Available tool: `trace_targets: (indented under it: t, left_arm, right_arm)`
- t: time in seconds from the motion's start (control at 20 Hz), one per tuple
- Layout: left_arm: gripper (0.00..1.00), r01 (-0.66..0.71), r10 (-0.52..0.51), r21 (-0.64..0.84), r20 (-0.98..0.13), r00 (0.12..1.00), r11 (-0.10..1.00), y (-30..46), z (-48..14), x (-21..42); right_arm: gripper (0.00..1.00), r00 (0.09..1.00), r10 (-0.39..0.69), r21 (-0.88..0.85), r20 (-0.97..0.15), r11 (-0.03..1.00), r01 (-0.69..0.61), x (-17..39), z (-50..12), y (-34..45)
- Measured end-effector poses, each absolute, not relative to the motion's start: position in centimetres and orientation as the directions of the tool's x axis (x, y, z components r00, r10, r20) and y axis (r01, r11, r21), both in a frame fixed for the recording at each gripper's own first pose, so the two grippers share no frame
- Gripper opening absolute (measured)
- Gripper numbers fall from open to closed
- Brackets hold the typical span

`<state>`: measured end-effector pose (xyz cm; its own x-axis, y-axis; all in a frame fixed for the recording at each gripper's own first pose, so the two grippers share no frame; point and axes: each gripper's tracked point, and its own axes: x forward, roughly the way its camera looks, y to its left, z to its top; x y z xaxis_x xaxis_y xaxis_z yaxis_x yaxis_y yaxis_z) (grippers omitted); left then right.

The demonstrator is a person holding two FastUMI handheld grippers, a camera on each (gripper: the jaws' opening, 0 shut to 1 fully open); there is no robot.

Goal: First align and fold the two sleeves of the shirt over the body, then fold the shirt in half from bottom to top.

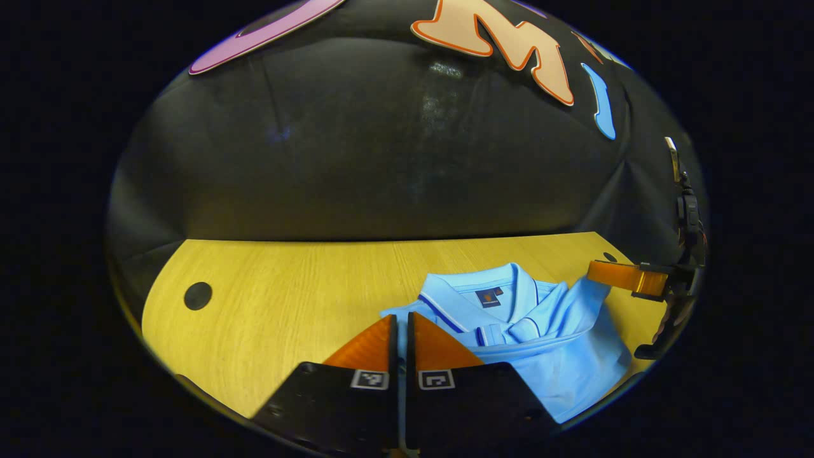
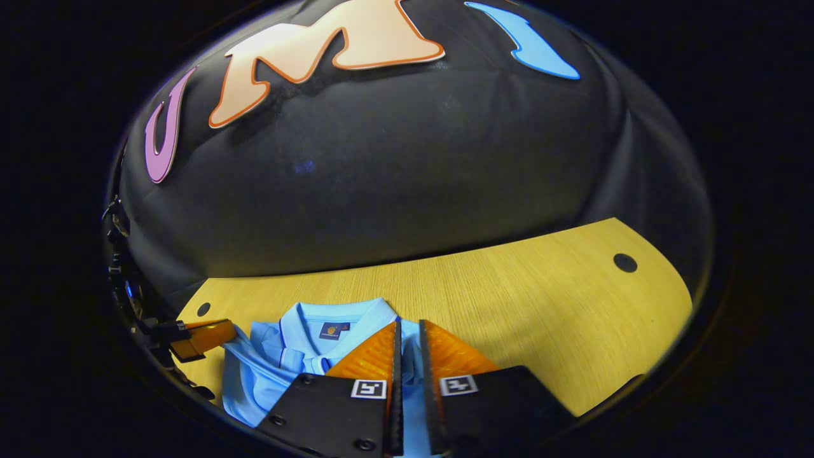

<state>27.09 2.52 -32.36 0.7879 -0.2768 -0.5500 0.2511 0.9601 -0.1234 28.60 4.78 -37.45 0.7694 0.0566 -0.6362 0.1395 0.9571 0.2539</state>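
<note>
Two grippers are working at one light blue shirt (image 1: 540, 337) that is lying on the wooden table (image 1: 286, 292), near the table's front edge. In the left gripper view, the left gripper (image 1: 402, 324) is holding its fingers nearly together, with only a thin slit between them, and a strip of the shirt's blue cloth is showing in that slit at the shirt's left shoulder. Beyond the shirt's collar (image 1: 483, 286), the right gripper (image 1: 626, 278) is reaching in from the side, its tips touching a raised fold of sleeve (image 1: 588, 299); its fingers look closed on that cloth. In the right gripper view, the right gripper (image 2: 407, 334) is likewise narrowed to a slim gap, with blue fabric running through it beside the collar (image 2: 337, 315). The left gripper (image 2: 203, 337) is sitting at the shirt's (image 2: 267, 369) far side, touching the cloth there. A dark round hole (image 2: 625, 262) is lying in the table (image 2: 540, 318) well away from the shirt.
</note>
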Motion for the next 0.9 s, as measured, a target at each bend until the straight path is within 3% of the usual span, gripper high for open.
trace_targets:
  t: [0.05, 0.2, 0.3, 0.55, 0.9]
  left_arm:
    - [0.26, 0.247, -0.281, -0.136, -0.543, 0.791, 0.959, 2.1, -32.4, 27.0]
    - [0.93, 0.221, -0.25, -0.118, -0.461, 0.851, 0.968, 2.4, -29.2, 26.2]
    - [0.97, 0.197, -0.217, -0.091, -0.407, 0.887, 0.976, 2.8, -26.0, 24.5]
    - [0.96, 0.144, -0.146, -0.027, -0.269, 0.952, 0.989, 3.9, -17.2, 17.5]
    - [0.95, 0.125, -0.124, 0.001, -0.132, 0.983, 0.992, 3.5, -9.4, 7.1]
  right_arm:
    - [0.29, 0.771, 0.049, 0.238, -0.634, 0.962, 0.134, 28.3, -37.4, 4.7]
    - [1.0, 0.824, 0.012, 0.165, -0.566, 0.981, 0.099, 27.1, -34.0, 4.2]
    - [0.99, 0.876, -0.002, 0.127, -0.483, 0.989, 0.073, 25.9, -30.2, 4.0]
    - [0.99, 0.953, -0.021, 0.072, -0.301, 0.996, 0.045, 19.0, -19.1, 3.2]
    - [0.99, 0.979, -0.01, 0.084, -0.203, 0.996, 0.027, 9.5, -11.9, 2.9]
